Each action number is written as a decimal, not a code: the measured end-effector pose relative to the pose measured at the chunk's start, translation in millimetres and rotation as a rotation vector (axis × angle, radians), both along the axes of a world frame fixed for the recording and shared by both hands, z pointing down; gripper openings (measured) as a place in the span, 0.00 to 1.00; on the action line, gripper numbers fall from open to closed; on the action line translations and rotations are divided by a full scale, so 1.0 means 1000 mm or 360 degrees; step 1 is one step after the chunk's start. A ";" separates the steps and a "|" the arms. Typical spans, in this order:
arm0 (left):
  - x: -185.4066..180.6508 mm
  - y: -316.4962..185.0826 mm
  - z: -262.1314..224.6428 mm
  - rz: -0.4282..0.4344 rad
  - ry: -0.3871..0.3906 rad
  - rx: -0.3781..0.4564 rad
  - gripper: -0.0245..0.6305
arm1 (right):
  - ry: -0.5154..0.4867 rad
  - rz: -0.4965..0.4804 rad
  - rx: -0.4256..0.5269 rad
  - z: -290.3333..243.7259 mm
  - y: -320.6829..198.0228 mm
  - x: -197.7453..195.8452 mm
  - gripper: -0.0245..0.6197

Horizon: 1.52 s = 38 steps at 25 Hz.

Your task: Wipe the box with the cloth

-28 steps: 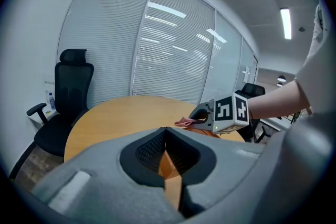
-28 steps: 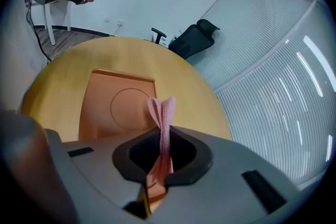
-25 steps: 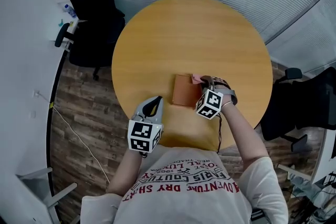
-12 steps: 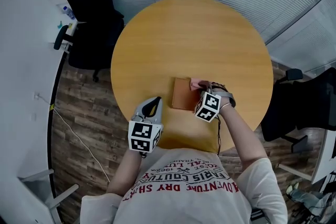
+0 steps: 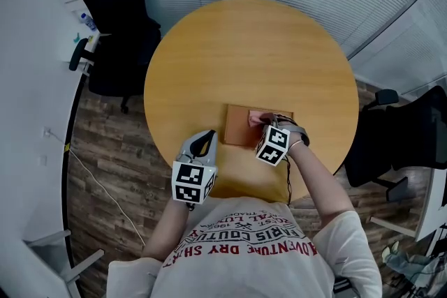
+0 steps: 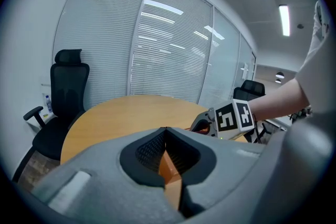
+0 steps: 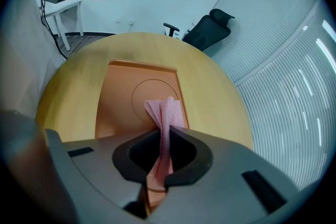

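Head view: I see the box (image 5: 237,126) lying flat on the round table (image 5: 244,45), near my edge. Left gripper view: my left gripper (image 6: 166,138) is closed, holding nothing. Right gripper view: my right gripper (image 7: 167,140) pinches the pink cloth (image 7: 167,112), which rests on the box.

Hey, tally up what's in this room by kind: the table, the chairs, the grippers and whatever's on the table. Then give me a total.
round table: 1
black office chairs: 2
grippers, the left gripper and the right gripper: 2
box: 1
pink cloth: 1
Total: 7
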<state>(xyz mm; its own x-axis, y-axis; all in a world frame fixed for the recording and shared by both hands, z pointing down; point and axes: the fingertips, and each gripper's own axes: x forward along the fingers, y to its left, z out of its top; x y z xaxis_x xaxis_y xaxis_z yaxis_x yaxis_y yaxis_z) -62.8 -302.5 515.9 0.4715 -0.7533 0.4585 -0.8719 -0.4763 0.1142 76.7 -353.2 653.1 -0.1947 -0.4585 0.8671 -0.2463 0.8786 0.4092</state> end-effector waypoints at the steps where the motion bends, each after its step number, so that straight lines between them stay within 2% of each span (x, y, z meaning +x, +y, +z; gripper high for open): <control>1: 0.001 0.001 -0.002 0.0005 -0.0001 0.0006 0.05 | -0.0001 0.0002 0.0005 0.000 0.002 0.000 0.09; 21: 0.013 0.044 -0.007 0.0053 -0.0013 0.0017 0.05 | 0.0036 -0.0115 -0.0004 0.000 0.074 -0.010 0.09; 28: 0.014 0.062 -0.003 0.0070 -0.0028 -0.0010 0.05 | -0.0001 -0.0106 -0.0059 0.000 0.102 -0.015 0.09; 33: 0.025 0.067 -0.002 0.0080 -0.0021 -0.0007 0.05 | -0.0020 -0.0098 -0.0157 0.010 0.129 -0.005 0.09; 38: 0.042 0.070 -0.002 0.0104 -0.0020 -0.0006 0.05 | -0.0010 -0.0080 -0.0133 0.004 0.133 0.018 0.09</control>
